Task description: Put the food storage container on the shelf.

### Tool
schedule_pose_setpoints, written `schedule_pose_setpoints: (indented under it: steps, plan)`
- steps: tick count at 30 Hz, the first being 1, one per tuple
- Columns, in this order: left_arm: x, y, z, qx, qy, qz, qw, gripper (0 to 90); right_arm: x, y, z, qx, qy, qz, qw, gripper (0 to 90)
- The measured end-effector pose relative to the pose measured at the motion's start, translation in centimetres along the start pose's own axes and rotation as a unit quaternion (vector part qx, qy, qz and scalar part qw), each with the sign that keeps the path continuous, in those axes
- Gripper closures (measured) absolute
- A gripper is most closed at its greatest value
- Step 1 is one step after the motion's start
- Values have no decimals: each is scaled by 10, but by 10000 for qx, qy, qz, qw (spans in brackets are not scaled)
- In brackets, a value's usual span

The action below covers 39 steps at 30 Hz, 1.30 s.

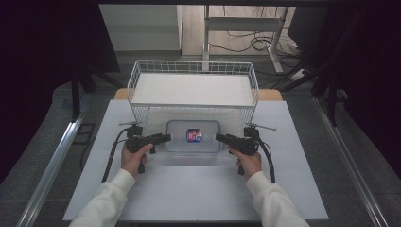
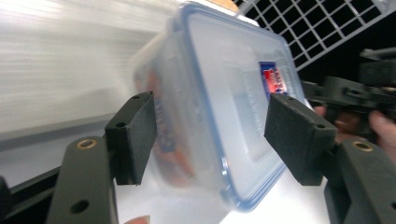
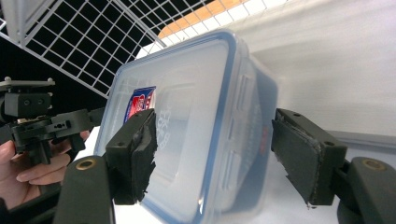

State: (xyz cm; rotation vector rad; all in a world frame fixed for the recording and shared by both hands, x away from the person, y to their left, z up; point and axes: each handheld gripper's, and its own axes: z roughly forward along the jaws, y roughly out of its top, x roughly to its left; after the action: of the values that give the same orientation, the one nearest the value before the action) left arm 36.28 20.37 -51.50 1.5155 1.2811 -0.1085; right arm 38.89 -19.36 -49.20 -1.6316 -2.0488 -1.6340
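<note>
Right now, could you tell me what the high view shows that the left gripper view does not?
High view alone: the whole table, both white sleeves, the left gripper seen from outside, and the basket's full outline behind the box.

Left gripper view alone: the two pads close up, standing apart on either side of the box's end with gaps showing, and the lid's blue seal.

Both: the clear box with its red and blue label, the basket's wire mesh, and the right gripper at the box's far end.

Grey floor surrounds the white table [image 1: 189, 189], with desk legs [image 1: 206, 33] and cables [image 1: 257, 43] at twelve o'clock.
</note>
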Motion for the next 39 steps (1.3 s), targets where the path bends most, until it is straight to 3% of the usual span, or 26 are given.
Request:
schedule_pose_setpoints:
  steps: [6,8,9,10,11,13,15,16,17,18,19,21,22,23,27,28,29,31,39]
  plan:
    - [-7,-14,-21,66,159,317,9994,330,15,-14,-25,120,-24,-482,9988,341]
    - [-9,-17,-24,53,148,316,9994,324,19,-17,-28,177,-22,-595,9981,351]
    - [-14,-22,-29,104,164,425,9989,318,29,-25,-34,347,-92,-891,9954,373]
    - [-14,-22,-29,104,164,425,9989,316,29,-25,-34,347,-92,-891,9954,373]
    - [-21,-27,-34,168,251,630,9976,315,37,-32,-40,393,-116,-1103,9931,406]
    - [-24,-31,-36,205,269,708,9969,310,40,-37,-43,423,-92,-1196,9919,432]
    - [-34,-40,-40,401,316,992,9938,303,50,-49,-46,652,15,-1587,9852,560]
    - [-34,-40,-40,401,316,992,9938,299,50,-49,-46,652,15,-1587,9852,560]
    - [-40,-45,-42,513,301,1105,9921,296,55,-54,-43,855,100,-1826,9794,670]
    - [-40,-45,-42,513,301,1105,9921,296,58,-56,-40,949,109,-1927,9766,715]
    - [-42,-47,-43,559,338,1152,9912,296,58,-56,-40,949,109,-1927,9766,715]
    - [-47,-51,-47,654,388,1225,9896,290,64,-59,-26,1175,83,-2101,9706,830]
    - [-47,-51,-47,654,388,1225,9896,288,64,-59,-26,1175,83,-2101,9706,830]
    - [-49,-53,-49,648,396,1264,9891,286,68,-61,-15,1262,-51,-2197,9673,883]
    - [-49,-53,-52,655,447,1314,9882,283,74,-64,10,1383,-194,-2422,9601,889]
    - [-49,-53,-52,655,447,1314,9882,282,74,-64,10,1383,-194,-2422,9601,889]
    - [-49,-54,-52,662,443,1311,9882,282,78,-66,21,1444,-223,-2592,9547,889]
    - [-49,-54,-52,666,430,1314,9882,282,84,-67,32,1472,-225,-2697,9514,889]
    - [-48,-53,-54,665,460,1335,9877,280,94,-65,64,1386,-273,-2818,9490,889]
